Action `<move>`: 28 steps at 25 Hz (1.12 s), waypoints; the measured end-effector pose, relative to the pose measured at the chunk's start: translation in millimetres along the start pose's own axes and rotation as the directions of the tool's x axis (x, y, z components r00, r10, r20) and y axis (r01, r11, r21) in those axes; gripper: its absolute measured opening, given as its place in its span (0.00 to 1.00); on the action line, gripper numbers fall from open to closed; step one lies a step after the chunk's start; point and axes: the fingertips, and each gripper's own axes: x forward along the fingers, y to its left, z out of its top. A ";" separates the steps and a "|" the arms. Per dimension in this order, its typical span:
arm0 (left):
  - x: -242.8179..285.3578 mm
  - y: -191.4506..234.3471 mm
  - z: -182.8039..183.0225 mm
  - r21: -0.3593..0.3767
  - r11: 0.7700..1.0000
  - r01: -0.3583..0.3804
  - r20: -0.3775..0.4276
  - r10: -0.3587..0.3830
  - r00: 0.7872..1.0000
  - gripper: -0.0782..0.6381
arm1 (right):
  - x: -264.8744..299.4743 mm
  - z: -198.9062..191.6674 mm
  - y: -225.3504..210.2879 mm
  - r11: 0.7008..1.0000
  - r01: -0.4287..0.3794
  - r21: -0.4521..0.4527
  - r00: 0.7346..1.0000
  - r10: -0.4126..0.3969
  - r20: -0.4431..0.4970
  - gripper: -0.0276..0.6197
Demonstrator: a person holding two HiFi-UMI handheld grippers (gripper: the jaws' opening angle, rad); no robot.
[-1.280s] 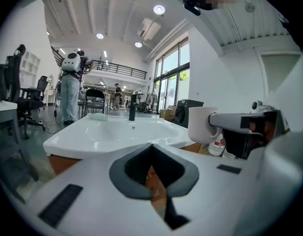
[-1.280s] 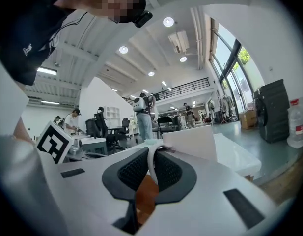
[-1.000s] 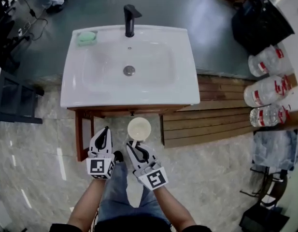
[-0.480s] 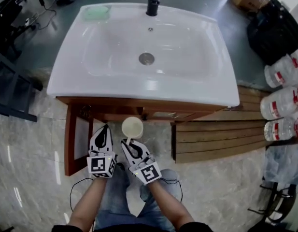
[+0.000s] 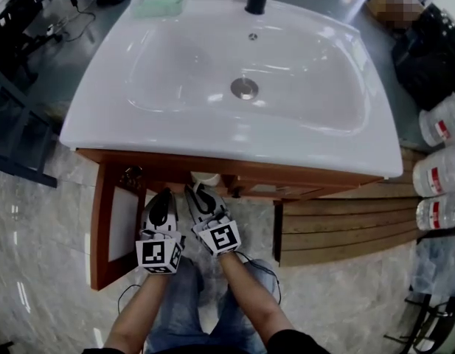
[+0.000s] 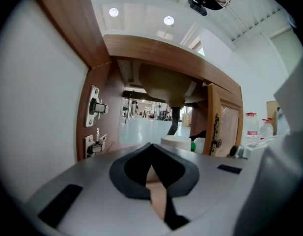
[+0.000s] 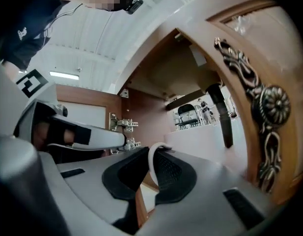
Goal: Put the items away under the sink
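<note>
My right gripper (image 5: 198, 191) is shut on the handle of a cream cup (image 5: 206, 178), which sits mostly hidden beneath the front edge of the white sink (image 5: 234, 135). In the right gripper view the cup's white handle (image 7: 152, 162) is pinched between the jaws, inside the cabinet opening. My left gripper (image 5: 163, 196) is just to its left, shut and holding nothing, pointing into the open wooden cabinet (image 6: 141, 48). From the left gripper view the cup (image 6: 175, 142) appears ahead, beside a green-capped bottle (image 6: 198, 144).
The cabinet's left door (image 5: 109, 227) stands open, its hinges (image 6: 96, 107) on the side wall. A black drain pipe (image 7: 221, 113) hangs in the cabinet. The right door carries an ornate metal handle (image 7: 271, 107). Water jugs (image 5: 441, 172) and wooden slats (image 5: 338, 223) lie to the right.
Both grippers moved forward toward the cabinet opening. The cup has gone from open view to under the sink's front edge. The head camera has come closer over the sink.
</note>
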 end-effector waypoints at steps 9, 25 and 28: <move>4.7 5.9 -7.7 0.004 1.000 0.005 0.003 -0.005 1.000 0.12 | 13.4 -12.0 0.9 1.000 0.006 -0.006 1.000 -0.005 0.027 0.10; -66.5 -56.2 92.6 -0.001 0.992 0.129 -0.229 -0.126 0.965 0.12 | -82.4 97.1 35.3 0.981 0.188 0.039 0.959 -0.175 -0.223 0.11; -85.2 -74.1 146.9 0.009 0.988 0.157 -0.250 -0.150 0.957 0.12 | -99.6 161.5 46.0 0.976 0.214 0.031 0.949 -0.200 -0.244 0.08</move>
